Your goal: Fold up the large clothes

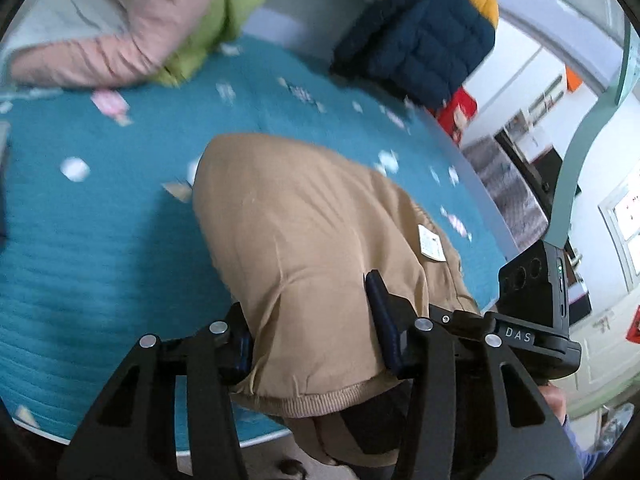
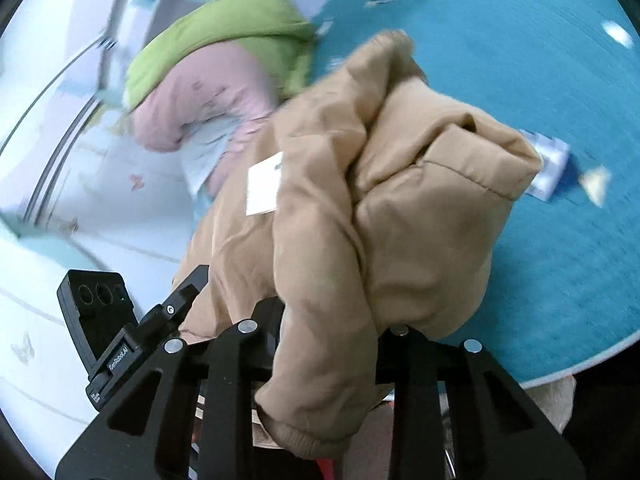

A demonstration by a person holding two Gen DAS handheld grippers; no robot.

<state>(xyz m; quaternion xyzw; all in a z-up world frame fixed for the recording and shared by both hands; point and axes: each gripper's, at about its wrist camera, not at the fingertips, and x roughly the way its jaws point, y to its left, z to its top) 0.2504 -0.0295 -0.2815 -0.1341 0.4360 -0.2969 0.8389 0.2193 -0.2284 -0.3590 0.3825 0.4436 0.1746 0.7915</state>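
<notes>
A tan padded jacket (image 1: 304, 220) lies bunched over the near edge of a teal bed cover (image 1: 100, 240), its ribbed hem hanging off the edge. My left gripper (image 1: 312, 332) is shut on the jacket near the hem, fabric bulging between the fingers. In the right wrist view the same tan jacket (image 2: 380, 208) is crumpled, a white tag on it. My right gripper (image 2: 328, 332) is shut on a fold of it, with the fingertips hidden by cloth. The right gripper's body also shows in the left wrist view (image 1: 536, 304).
A pink and green jacket (image 1: 132, 28) lies at the back left of the bed and also shows in the right wrist view (image 2: 216, 80). A navy and yellow puffer jacket (image 1: 424, 32) sits at the back right. The bed's near edge (image 1: 224, 446) drops to the floor.
</notes>
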